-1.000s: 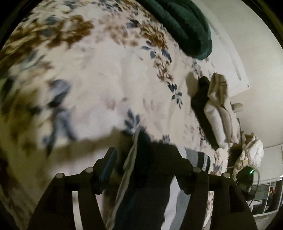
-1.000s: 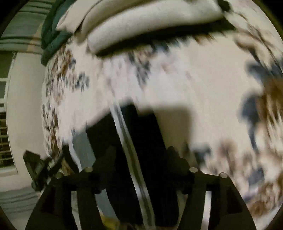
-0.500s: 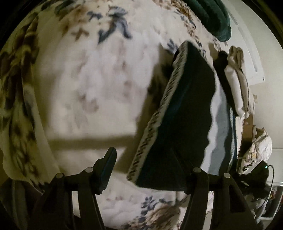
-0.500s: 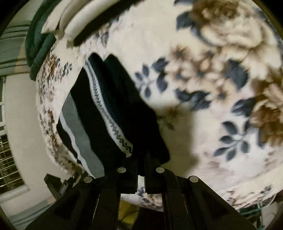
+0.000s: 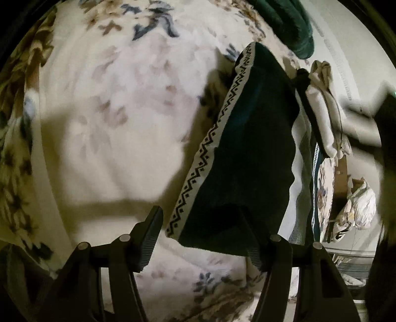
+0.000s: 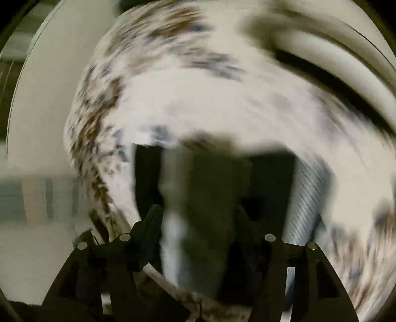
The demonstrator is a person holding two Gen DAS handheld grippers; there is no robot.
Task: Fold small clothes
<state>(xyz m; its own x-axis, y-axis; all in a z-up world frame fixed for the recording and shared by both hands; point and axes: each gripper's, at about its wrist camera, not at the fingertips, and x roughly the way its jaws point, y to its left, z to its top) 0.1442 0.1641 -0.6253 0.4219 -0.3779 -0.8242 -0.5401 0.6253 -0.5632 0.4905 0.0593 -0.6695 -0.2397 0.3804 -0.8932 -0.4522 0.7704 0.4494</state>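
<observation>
The dark garment (image 5: pixel 247 153), edged with a pale band of black zigzag trim, is seen lying on the floral blanket (image 5: pixel 118 119), with a grey-and-white striped part showing along its far side. Its near corner is overlapped by the right-hand finger of the left gripper (image 5: pixel 203 237), whose fingers are spread wide; whether any cloth is actually touched there cannot be told, and nothing is pinched between them. Beyond the garment, a stack of cream folded cloth (image 5: pixel 324 106) is seen just beside it on the blanket, and past its far end a dark green bundle (image 5: pixel 289 22) is laid near the blanket's edge. In the right wrist view everything is heavily smeared: the garment (image 6: pixel 210 188) is made out as a dark mass with a pale stripe, right in front of the right gripper (image 6: pixel 198 223), on the same blanket (image 6: pixel 198 99). That gripper's fingers are also held wide apart, and no grasp on the cloth can be made out.
</observation>
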